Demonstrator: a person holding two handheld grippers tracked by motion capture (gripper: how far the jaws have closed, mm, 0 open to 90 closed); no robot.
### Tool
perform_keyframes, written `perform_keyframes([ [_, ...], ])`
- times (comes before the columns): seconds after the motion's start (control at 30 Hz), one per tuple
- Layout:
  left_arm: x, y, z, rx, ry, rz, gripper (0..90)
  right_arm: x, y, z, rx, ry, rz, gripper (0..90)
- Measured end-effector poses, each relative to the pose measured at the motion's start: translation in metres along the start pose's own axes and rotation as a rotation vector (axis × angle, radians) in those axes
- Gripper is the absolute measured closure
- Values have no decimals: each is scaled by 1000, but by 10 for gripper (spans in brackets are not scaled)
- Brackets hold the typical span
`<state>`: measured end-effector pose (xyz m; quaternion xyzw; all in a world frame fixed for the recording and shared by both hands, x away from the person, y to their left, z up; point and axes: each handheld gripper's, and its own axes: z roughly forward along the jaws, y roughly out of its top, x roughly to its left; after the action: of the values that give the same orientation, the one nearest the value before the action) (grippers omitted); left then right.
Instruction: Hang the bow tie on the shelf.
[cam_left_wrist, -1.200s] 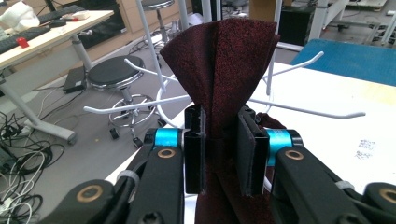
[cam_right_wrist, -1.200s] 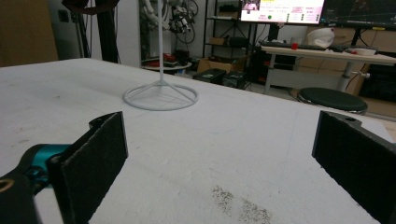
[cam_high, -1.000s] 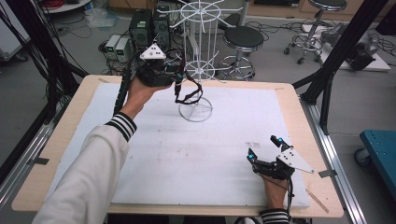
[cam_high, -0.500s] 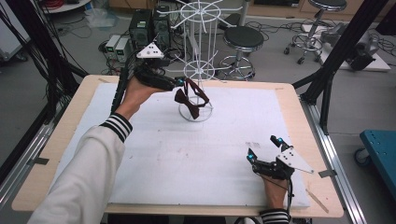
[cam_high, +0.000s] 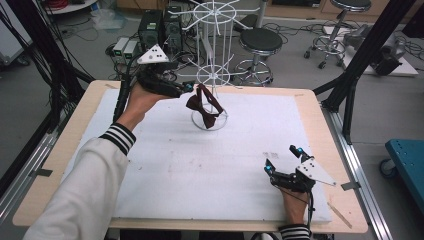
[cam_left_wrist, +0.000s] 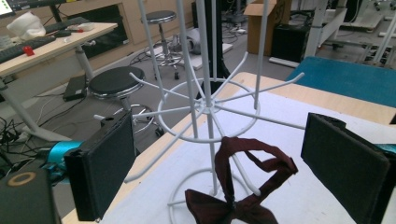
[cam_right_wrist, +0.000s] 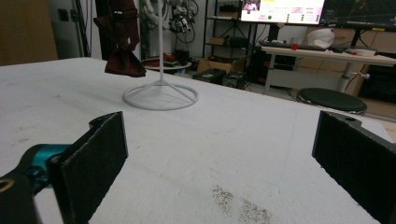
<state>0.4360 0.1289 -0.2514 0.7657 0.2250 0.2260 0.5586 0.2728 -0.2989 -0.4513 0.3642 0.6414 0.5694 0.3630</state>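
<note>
Bow tie (cam_high: 202, 106) hangs by its strap loop on one thin arm of the white wire rack (cam_high: 214, 75), low down, just above the rack's round base. It is dark red cloth. In the left gripper view the loop (cam_left_wrist: 243, 151) goes over a wire arm and the bow part droops under it.

The left gripper (cam_high: 186, 88) is just beside the bow tie, on the rack's left in the high view. Its jaws have just been opening and now stand wide apart. Nothing is between them, so the bow tie hangs by itself.

The right gripper (cam_high: 282, 161) rests on the white table mat (cam_high: 150, 165), well apart from the rack. Its jaws are wide open too, with nothing in them.

I think the bow tie is very light and floppy. It will bend and swing if bumped, and it could slip off the smooth wire. It will not break. The knot in the middle looks like the best place to pinch, because it is thick. The strap is thin and may slide out of the pads. The rack looks light too, so a hard pull could tip it.
</note>
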Motion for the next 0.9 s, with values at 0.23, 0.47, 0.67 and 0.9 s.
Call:
perform_keyframes([
  [0.23,-7,-11,-21,-41,3,-19,35,0,0,-1,0,-1,9,27],
  [0.47,-14,-36,-63,-65,25,-7,17,0,0,-1,-6,-7,3,27],
  [0.67,-19,-74,-104,-77,45,-9,17,0,0,-1,-9,-7,1,27],
  [0.9,-31,-132,-144,-98,85,-1,17,0,0,-1,-9,-6,3,27],
])
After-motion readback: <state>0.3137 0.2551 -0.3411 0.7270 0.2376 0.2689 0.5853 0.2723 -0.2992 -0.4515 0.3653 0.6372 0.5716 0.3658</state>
